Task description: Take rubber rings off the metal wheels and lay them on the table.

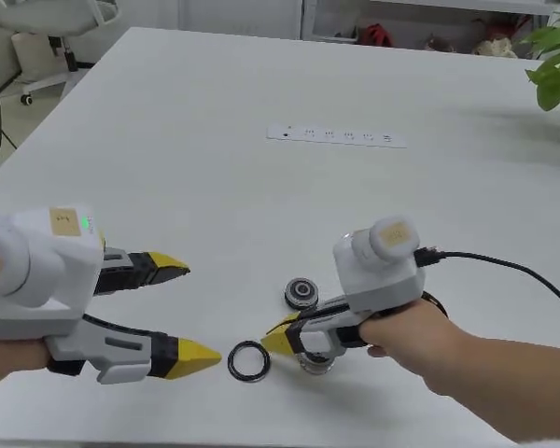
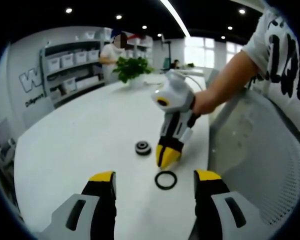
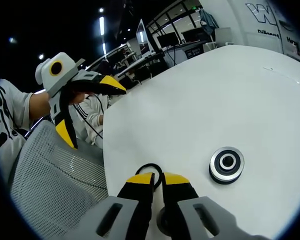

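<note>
The right gripper is pinched tight (left gripper gapes, empty); it might bump the thin black rubber ring away.

Head view was bright and evenly lit. The white counter showed no glare, only a soft shadow under the right gripper at 5 o'clock. Gripper views were dimmer and soft, with fisheye bending at the edges. Ceiling lights flared at 12 o'clock.
</note>
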Action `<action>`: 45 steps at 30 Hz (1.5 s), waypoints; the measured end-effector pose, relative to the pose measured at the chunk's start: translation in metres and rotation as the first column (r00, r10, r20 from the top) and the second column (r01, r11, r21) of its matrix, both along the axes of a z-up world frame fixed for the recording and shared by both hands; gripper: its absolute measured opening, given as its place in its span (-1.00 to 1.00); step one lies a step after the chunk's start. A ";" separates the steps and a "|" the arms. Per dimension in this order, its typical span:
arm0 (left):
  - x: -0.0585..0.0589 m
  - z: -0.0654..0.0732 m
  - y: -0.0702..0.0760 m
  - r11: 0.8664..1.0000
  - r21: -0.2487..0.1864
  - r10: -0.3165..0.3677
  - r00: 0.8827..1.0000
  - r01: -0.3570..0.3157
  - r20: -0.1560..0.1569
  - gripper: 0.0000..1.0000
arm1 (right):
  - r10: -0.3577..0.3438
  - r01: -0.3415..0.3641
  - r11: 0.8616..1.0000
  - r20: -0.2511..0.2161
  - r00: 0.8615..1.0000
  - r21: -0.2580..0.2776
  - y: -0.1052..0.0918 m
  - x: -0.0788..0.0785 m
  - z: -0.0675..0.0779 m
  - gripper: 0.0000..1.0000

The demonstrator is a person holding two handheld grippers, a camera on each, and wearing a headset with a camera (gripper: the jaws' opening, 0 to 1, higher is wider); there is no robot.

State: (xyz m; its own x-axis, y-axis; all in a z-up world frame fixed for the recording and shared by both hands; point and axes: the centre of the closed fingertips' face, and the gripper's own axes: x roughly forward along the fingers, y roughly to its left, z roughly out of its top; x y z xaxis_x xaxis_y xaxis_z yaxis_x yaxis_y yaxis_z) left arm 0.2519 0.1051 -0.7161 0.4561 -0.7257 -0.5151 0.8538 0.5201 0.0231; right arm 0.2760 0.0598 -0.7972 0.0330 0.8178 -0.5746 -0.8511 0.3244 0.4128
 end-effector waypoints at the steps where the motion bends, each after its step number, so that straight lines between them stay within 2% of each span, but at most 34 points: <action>1: 0.000 0.000 0.000 1.000 0.000 0.000 1.000 0.000 0.001 0.28 | -0.004 0.004 1.000 0.002 1.000 0.005 0.000 0.001 0.002 -0.93; 12: 0.006 0.007 -0.002 1.000 -0.003 0.005 1.000 -0.005 0.016 0.29 | -0.046 0.044 0.997 0.026 0.999 0.065 -0.001 0.011 0.021 -0.84; 26: 0.010 0.014 -0.006 1.000 -0.005 0.003 0.999 -0.003 0.034 0.29 | -0.088 0.081 0.992 0.060 0.994 0.100 -0.012 0.020 0.039 -0.66; 33: 0.014 0.018 -0.005 1.000 -0.006 0.012 0.999 -0.012 0.042 0.29 | -0.084 0.073 0.991 0.101 0.991 0.112 -0.015 0.020 0.051 -0.55; 45: 0.019 0.024 -0.011 1.000 -0.016 0.010 0.999 -0.009 0.054 0.29 | -0.084 0.063 0.989 0.157 0.984 0.132 -0.019 0.022 0.069 -0.45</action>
